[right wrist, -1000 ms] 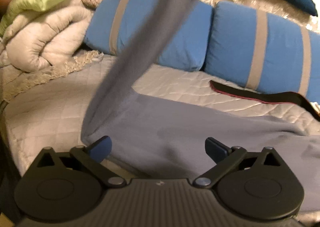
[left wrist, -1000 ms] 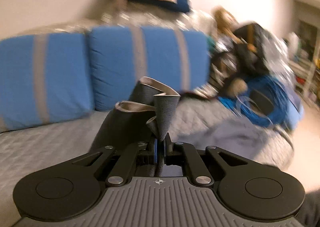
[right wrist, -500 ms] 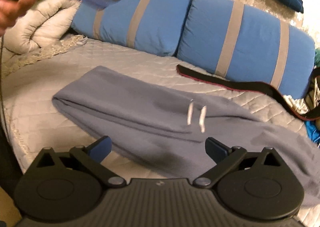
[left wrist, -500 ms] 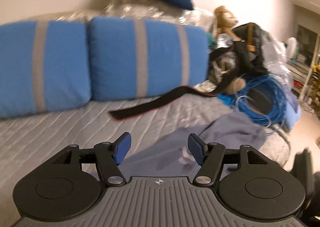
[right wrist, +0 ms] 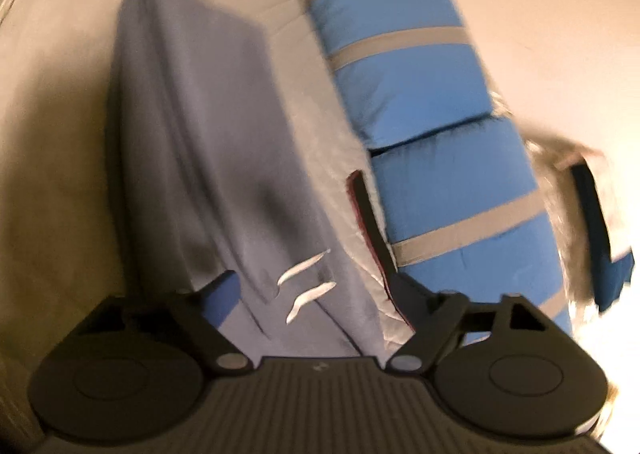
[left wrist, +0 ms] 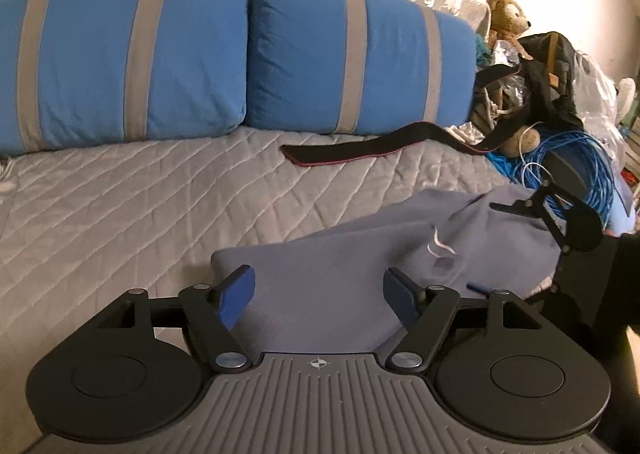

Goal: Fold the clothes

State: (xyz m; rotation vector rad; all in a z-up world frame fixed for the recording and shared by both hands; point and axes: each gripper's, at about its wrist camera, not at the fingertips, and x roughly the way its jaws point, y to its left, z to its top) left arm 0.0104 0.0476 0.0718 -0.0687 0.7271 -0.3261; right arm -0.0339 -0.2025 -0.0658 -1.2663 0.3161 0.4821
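bed point(left wrist: 132, 194): grey quilted cover | on it: grey-blue garment point(left wrist: 344, 278) flat, front-right, white drawstrings point(left wrist: 440, 250) showing | black strap point(left wrist: 360, 148) w/ red edge, just in front of pillows | 2 blue pillows point(left wrist: 132, 54) w/ grey stripes along back | blue cable coil point(left wrist: 576, 158) + clutter far right

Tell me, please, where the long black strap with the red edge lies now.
In the left wrist view, the long black strap with the red edge lies on the grey quilted bedcover, just before the right blue striped cushion, beyond the grey-blue garment.
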